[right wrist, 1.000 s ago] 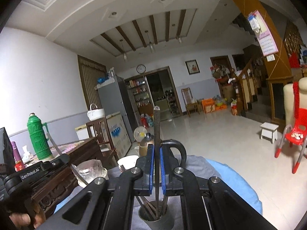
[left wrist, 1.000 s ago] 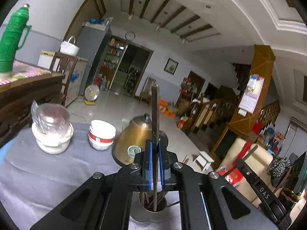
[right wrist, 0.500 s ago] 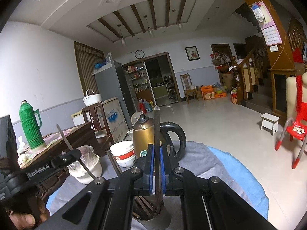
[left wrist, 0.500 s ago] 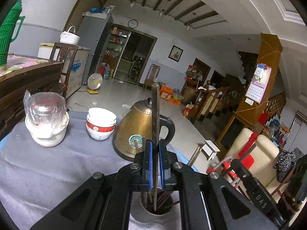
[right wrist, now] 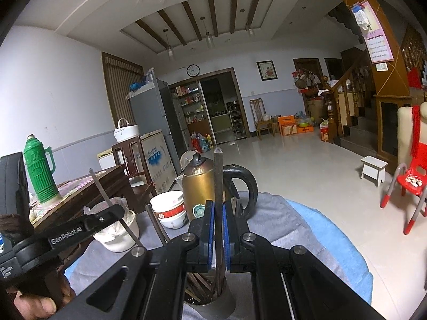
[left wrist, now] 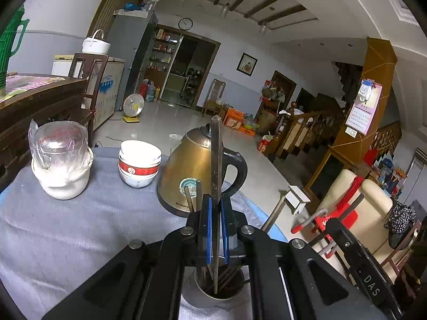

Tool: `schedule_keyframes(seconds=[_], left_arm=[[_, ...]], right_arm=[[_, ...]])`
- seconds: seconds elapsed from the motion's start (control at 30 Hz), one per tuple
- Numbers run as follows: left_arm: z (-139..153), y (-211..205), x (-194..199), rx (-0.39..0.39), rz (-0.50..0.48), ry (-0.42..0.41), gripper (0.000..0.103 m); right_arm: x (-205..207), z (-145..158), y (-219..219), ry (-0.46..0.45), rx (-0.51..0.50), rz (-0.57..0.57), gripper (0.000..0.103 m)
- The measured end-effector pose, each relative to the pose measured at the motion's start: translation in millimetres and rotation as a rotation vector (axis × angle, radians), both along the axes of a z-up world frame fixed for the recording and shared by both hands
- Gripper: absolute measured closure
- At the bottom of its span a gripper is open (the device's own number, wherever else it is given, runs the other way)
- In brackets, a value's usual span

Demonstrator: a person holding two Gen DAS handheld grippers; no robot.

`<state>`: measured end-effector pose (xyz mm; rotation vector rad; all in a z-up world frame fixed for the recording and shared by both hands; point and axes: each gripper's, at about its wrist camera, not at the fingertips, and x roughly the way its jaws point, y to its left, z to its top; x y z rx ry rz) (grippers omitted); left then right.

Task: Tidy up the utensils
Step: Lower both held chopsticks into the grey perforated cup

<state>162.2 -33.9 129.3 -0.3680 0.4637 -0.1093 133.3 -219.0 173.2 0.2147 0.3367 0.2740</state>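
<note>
**Two chopsticks over the cup**

The left hand-held gripper (left wrist: pixel 216 229) squeezes one upright chopstick (left wrist: pixel 215 165). The right hand-held gripper (right wrist: pixel 218 237) squeezes another chopstick (right wrist: pixel 218 176). Both tips dip into the metal cup (left wrist: pixel 213 297) on the grey worktop (left wrist: pixel 80 226), beside the gold kettle (left wrist: pixel 186 170).

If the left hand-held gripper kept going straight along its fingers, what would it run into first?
Most likely the gold kettle, which stands directly beyond the left hand-held gripper on the grey cloth. The chopstick it grips would probably touch first; depth is unclear.
</note>
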Motion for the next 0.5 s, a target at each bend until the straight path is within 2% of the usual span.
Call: schedule_keyframes(seconds=[0.27,0.5], left_arm=[[-7,-3,6,0.005,-0.008,0.033,0.096],[-23,-4,14,0.006,-0.034,0.100,0.096]], right_arm=[[3,-3,4,0.019,-0.007,0.015,0.097],[15,-23,10,0.099,-0.027,0.044,0.097]])
